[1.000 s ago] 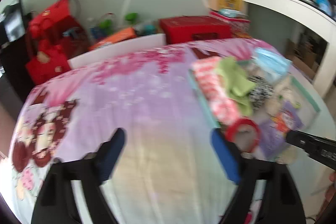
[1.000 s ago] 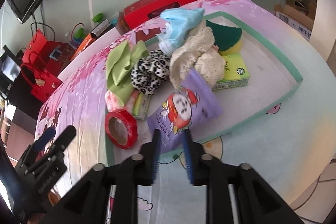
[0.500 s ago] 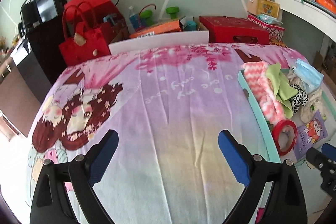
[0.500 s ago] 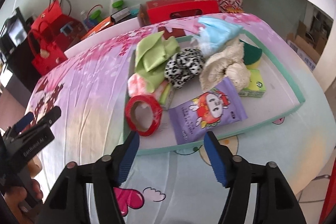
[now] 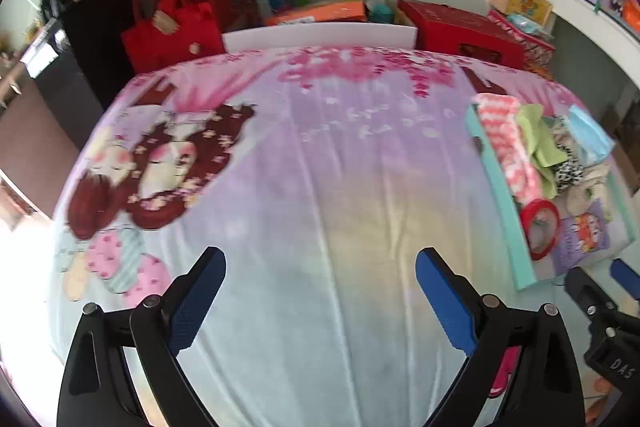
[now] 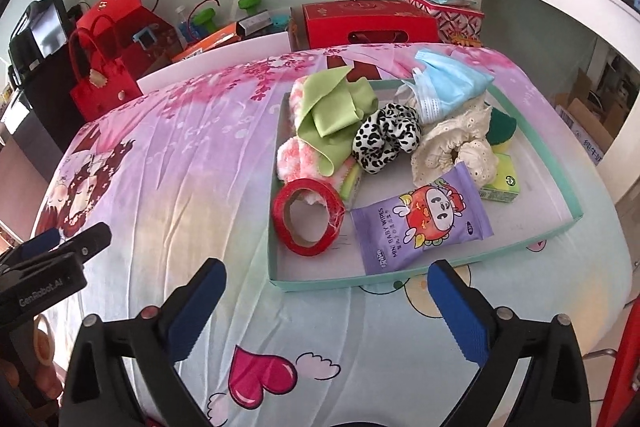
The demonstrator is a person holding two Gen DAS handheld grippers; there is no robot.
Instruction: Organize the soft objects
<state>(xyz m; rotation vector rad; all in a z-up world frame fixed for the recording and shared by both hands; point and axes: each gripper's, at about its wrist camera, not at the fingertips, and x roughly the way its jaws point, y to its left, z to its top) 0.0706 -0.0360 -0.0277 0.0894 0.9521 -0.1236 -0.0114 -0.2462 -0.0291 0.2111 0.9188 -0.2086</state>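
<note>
I see red bags (image 6: 106,67) and boxes (image 6: 368,23) behind the bed (image 6: 180,155). The tray (image 6: 556,163) of soft things sits ahead. My right claw (image 6: 326,307) has just been opening, empty; left claw (image 5: 320,301) spread wide, empty.

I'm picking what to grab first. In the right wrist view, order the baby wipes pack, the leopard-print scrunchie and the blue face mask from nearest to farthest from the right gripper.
From the right gripper, jaws wide open and empty:
1. Baby wipes pack, front of the tray.
2. Leopard-print scrunchie, mid-tray in the pile.
3. Blue face mask, over the tray's far edge.
</note>
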